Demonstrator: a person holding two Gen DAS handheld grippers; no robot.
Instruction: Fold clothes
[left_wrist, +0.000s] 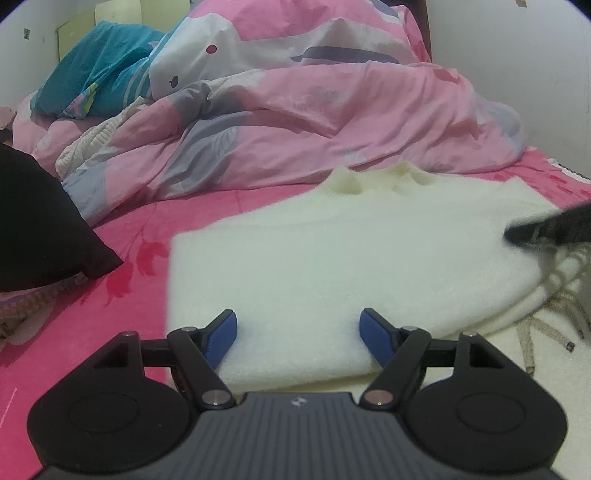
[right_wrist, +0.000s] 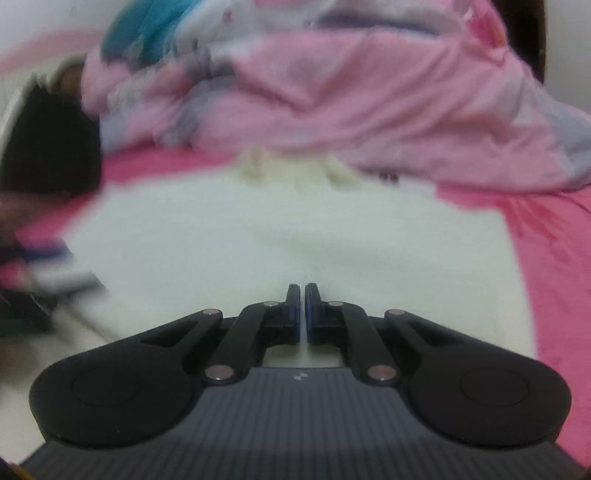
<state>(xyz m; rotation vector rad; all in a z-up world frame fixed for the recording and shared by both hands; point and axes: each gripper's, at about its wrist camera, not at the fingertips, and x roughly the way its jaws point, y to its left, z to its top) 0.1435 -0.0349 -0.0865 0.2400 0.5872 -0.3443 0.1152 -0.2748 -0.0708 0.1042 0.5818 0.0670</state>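
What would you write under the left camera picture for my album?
Open left gripper poised at the near edge of a folded white sweater on a pink bed sheet.

This is a bedroom in a home: a bed (left_wrist: 155, 221) with a pink sheet, a rumpled pink duvet (left_wrist: 314, 122), a teal pillow (left_wrist: 99, 70) and plain white walls (left_wrist: 517, 74).

The right gripper (right_wrist: 303, 310) has its two blue-padded fingers (right_wrist: 293, 314) pressed almost together, with only a thin pale line between them, perhaps a pinch of fabric; the blur does not let me tell. Under and ahead of it lies the white sweater (right_wrist: 295, 236) on the pink bedsheet (right_wrist: 554, 236). Behind is a crumpled pink duvet (right_wrist: 351, 110), and a black cloth (right_wrist: 48, 140) at left.
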